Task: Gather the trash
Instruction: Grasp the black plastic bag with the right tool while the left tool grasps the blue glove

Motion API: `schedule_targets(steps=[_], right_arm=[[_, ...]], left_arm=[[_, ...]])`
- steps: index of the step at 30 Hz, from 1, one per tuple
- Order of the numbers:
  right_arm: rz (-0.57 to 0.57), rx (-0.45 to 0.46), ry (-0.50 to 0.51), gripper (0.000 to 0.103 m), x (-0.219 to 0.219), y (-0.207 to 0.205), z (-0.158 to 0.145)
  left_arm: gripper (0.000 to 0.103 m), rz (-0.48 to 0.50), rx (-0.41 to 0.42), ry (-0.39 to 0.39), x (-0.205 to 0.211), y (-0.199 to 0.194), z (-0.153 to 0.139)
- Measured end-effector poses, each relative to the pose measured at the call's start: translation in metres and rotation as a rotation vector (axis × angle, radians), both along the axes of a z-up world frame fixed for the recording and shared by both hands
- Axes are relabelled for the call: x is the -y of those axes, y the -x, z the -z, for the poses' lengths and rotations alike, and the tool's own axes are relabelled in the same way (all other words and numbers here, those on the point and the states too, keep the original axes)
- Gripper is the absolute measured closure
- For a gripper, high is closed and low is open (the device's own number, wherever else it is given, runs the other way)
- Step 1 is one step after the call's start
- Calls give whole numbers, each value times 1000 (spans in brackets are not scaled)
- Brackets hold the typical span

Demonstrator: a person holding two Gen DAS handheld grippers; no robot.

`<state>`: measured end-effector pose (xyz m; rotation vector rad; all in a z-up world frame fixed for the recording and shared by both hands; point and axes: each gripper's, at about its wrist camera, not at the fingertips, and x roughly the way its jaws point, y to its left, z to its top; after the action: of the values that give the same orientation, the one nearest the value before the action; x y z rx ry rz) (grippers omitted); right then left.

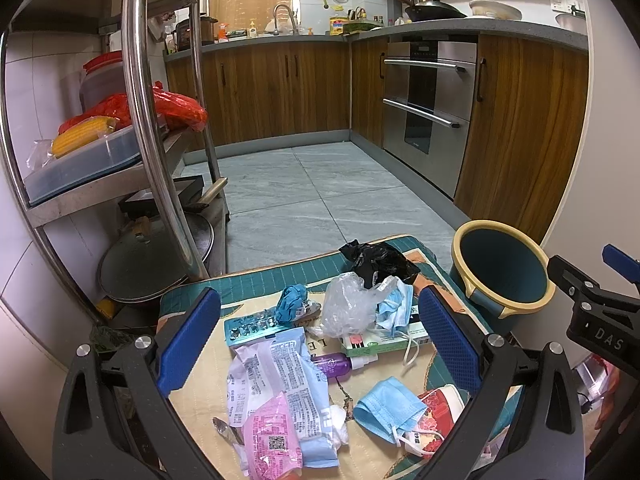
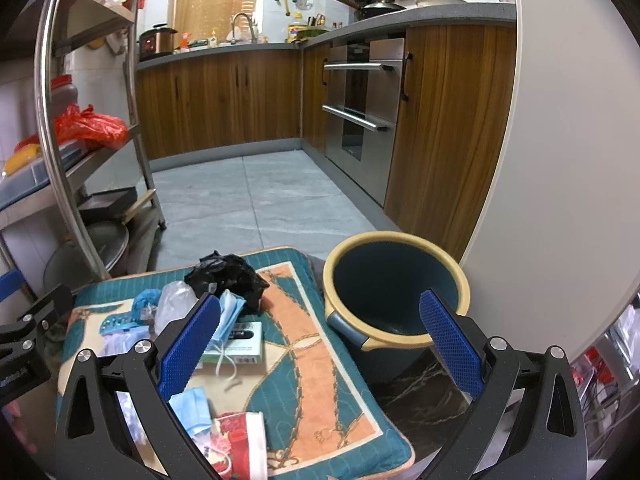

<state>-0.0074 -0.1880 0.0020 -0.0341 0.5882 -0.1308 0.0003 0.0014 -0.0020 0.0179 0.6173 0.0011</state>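
Observation:
Trash lies on a teal and orange cushion mat (image 1: 256, 280) (image 2: 312, 360): a black plastic bag (image 1: 380, 260) (image 2: 228, 272), a clear bag (image 1: 348, 308), blue face masks (image 1: 390, 404) (image 2: 192, 404), a green box (image 1: 380, 342) (image 2: 240, 342), a blister pack (image 1: 250, 324), a purple bottle (image 1: 332, 364), blue and pink wrappers (image 1: 288, 392) and a red paper cup (image 1: 440, 408) (image 2: 240, 436). A blue bin with a yellow rim (image 1: 500, 272) (image 2: 396, 292) stands right of the mat. My left gripper (image 1: 320, 344) is open above the trash. My right gripper (image 2: 320, 344) is open and empty between the mat and the bin.
A steel shelf rack (image 1: 140, 120) (image 2: 52, 140) with pans, a red bag and corn stands on the left. Wooden kitchen cabinets (image 1: 276, 88) and an oven (image 1: 428, 104) line the back and right. Grey tile floor (image 1: 312, 192) lies beyond the mat.

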Motion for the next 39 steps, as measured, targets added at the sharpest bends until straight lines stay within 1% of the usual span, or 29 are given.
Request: schedule_targets(steps=[9, 12, 13, 14, 16, 17, 20, 23, 26, 28, 34, 36, 39], right_arm=[[-13, -43, -35, 3, 0, -5, 3], [-55, -57, -70, 3, 2, -20, -1], [-73, -62, -77, 3, 2, -27, -3], [-88, -67, -63, 3, 0, -35, -6], [-130, -64, -17, 4, -4, -50, -9], [-158, -59, -10, 4, -5, -57, -10], [-234, -49, -38, 4, -3, -79, -12], [-302, -75, -52, 4, -4, -101, -7], [-326, -98, -37, 4, -6, -122, 0], [-333, -105, -43, 4, -4, -134, 5], [-319, -150, -82, 4, -4, -167, 20], [-323, -153, -76, 4, -7, -177, 24], [-338, -164, -38, 4, -14, -191, 32]], left_arm=[[5, -7, -14, -5, -7, -7, 2], [5, 13, -26, 15, -12, -15, -1], [5, 0, -3, 15, -20, -20, -4], [5, -10, 5, 2, -22, -22, -5], [5, -39, 42, -55, -33, -30, -9], [5, -47, 45, -69, -36, -32, -9], [5, -57, 42, -86, -49, -46, -8], [6, -75, 15, -74, -62, -61, -3], [6, -82, -15, -32, -67, -76, 2], [6, -74, -32, -19, -66, -87, 9], [6, -18, -62, -60, -58, -120, 29], [6, -20, -85, -52, -59, -130, 37], [6, -27, -121, -26, -62, -143, 49]])
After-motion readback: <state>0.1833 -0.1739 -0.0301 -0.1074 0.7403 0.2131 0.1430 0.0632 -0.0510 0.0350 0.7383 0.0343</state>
